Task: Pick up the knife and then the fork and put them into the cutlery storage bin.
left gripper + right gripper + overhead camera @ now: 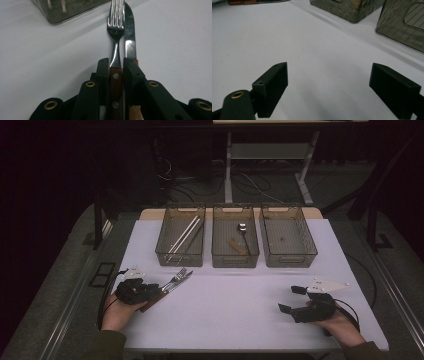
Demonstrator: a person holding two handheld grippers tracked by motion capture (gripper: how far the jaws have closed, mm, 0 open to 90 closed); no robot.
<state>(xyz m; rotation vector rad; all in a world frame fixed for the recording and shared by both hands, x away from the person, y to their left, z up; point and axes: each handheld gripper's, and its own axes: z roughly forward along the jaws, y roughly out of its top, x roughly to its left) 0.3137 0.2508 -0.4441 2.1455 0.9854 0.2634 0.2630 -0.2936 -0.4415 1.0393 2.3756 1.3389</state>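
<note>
On near-left table point(240, 310), white and matte: left tongs point(159, 289), black and blocky, jaws pinched on fork point(176, 279) at its brown wooden handle, two steel rivets showing between the pads. Fork point(115, 30) of polished steel, four slim tines pointing far and right, neck narrowing into the riveted wood. Just beside it, on its right in the left gripper view, knife point(129, 32) with a shiny rounded blade, finely toothed along one edge, its wooden handle lying outside the pad, partly hidden under the jaw. Whether fork and knife touch: cannot tell.

At near right: right tongs point(292, 299), jaws spread wide, nothing between the flat, square-cut black pads point(273, 85), bare white table beneath. Grey three-cornered plate on top, black cable trailing back past the hand.

Across the far side of the table: three smoky translucent plastic bins in a row, rectangular, ribbed floors, handle cut-outs in the end walls. Left bin point(165, 252) with a pair of pale straight chopsticks point(186, 234) lying slantwise. Middle bin point(220, 257) with a steel spoon point(242, 231), round bowl far, and a short flat tan wooden piece point(237, 246) beside it. Right bin point(305, 252) well apart from both tongs.
</note>
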